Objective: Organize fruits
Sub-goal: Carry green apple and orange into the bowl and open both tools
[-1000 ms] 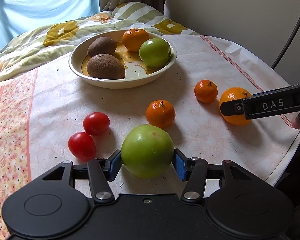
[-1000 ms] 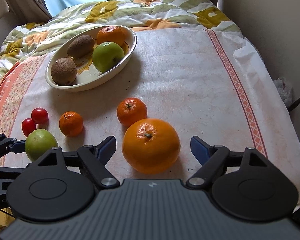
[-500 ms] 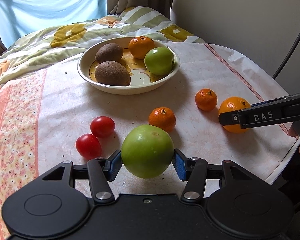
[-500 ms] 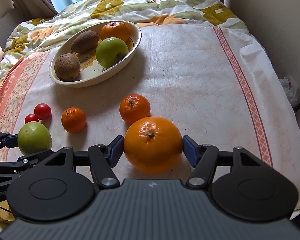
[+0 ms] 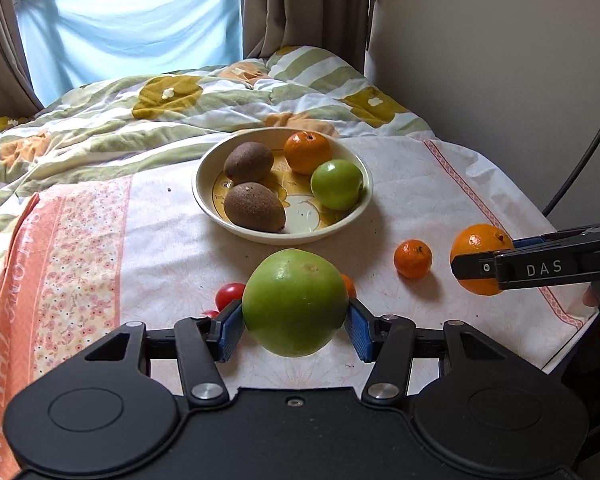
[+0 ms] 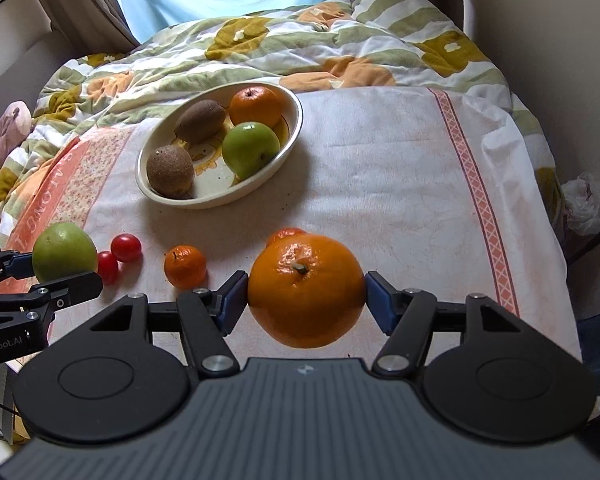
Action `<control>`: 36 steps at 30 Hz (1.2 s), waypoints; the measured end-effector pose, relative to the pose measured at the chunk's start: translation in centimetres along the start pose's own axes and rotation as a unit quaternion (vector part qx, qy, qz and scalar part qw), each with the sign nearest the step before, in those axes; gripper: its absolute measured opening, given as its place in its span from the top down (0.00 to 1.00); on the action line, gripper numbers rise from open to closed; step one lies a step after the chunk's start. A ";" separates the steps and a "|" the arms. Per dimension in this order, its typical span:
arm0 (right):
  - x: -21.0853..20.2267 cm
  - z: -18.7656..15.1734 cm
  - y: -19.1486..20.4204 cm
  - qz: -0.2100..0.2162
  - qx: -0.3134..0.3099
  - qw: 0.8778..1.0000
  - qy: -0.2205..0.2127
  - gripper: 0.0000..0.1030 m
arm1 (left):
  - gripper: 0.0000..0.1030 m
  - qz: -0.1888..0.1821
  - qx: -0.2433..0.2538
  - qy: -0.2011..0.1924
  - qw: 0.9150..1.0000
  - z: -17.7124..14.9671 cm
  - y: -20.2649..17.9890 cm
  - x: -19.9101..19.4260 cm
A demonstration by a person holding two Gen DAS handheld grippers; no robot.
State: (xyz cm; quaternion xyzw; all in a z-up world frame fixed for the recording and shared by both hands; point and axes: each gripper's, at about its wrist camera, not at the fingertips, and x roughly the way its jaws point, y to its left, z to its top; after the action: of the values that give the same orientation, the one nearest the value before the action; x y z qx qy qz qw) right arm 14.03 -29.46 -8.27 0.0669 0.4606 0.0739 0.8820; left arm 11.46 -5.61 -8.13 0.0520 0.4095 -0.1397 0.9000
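Observation:
My left gripper (image 5: 295, 326) is shut on a big green fruit (image 5: 295, 302) and holds it above the cloth; the same fruit shows in the right wrist view (image 6: 64, 251). My right gripper (image 6: 306, 298) is shut on a large orange (image 6: 306, 290), lifted off the table; it also shows in the left wrist view (image 5: 482, 258). A cream bowl (image 5: 208, 204) farther back holds two kiwis (image 5: 254, 207), an orange (image 5: 307, 152) and a green apple (image 5: 337, 184). Two small mandarins (image 6: 185, 266) and two cherry tomatoes (image 6: 126, 247) lie on the cloth.
The table wears a white cloth with an orange flowered band (image 5: 72, 248) on the left. A rumpled quilt (image 5: 140, 120) lies behind the bowl. A wall (image 5: 500, 60) stands to the right and a black cable (image 5: 584, 152) hangs there. The table's front edge is close below me.
The right gripper closed on the large orange and lifted it. The left gripper rose with the green fruit, so the tomatoes and a mandarin are now partly hidden behind it.

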 end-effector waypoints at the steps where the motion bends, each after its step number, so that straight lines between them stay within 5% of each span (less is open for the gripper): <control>1: -0.3 0.4 0.1 0.003 -0.003 1.000 -0.005 0.24 | 0.43 0.004 -0.001 -0.005 1.000 0.4 0.0 -0.4; 9: -2.2 4.1 0.9 0.024 -0.033 0.998 -0.045 0.24 | 0.43 0.022 -0.006 -0.045 0.999 4.2 0.9 -2.6; 17: -1.3 8.6 2.4 0.033 -0.038 0.997 -0.064 0.24 | 0.43 0.025 0.009 -0.057 0.998 8.0 2.9 -0.7; 36: 8.7 15.4 7.0 0.029 -0.015 0.999 -0.026 0.24 | 0.43 -0.018 0.041 0.025 0.999 12.0 8.1 11.6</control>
State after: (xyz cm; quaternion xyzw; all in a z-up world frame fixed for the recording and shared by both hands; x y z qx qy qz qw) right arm 31.15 -21.71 -5.20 0.0691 0.4346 0.1049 0.8918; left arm 29.79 -2.79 -9.09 0.0849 0.4264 -0.1714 0.8841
